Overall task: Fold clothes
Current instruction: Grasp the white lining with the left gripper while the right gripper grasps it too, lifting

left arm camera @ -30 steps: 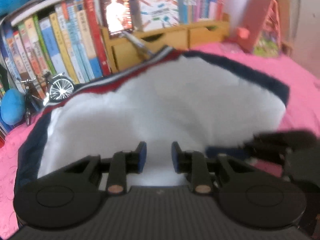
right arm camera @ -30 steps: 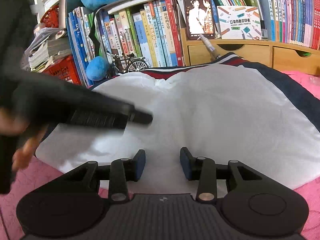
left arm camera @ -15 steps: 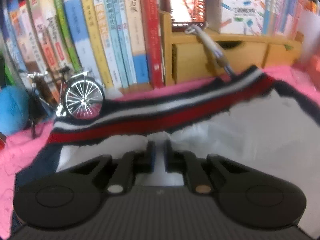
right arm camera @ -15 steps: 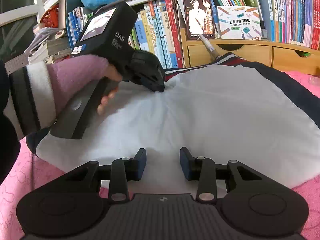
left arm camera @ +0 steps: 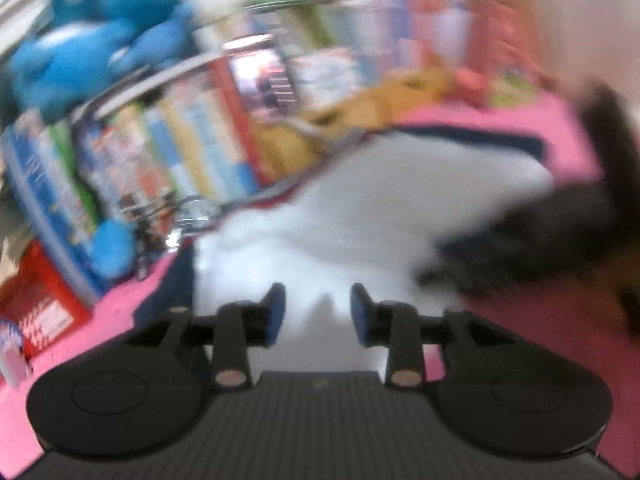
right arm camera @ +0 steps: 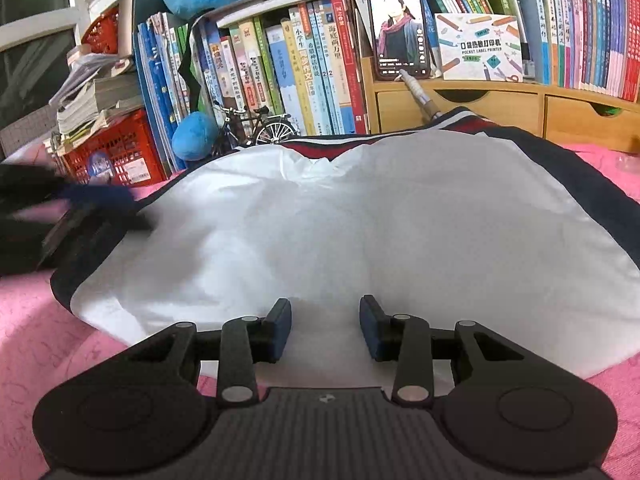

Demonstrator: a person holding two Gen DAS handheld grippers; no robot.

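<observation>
One fold done on our white garment (right arm camera: 360, 216), more remain; left gripper (left arm camera: 318, 312) just opened empty, right gripper (right arm camera: 325, 330) apart.

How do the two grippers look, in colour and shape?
Both look alike. The right gripper and the left gripper are matte black, with two round discs in front of a ribbed grey body, metal pins on the finger links, and blue pads on the fingertips. No cables or sleeves show.
</observation>
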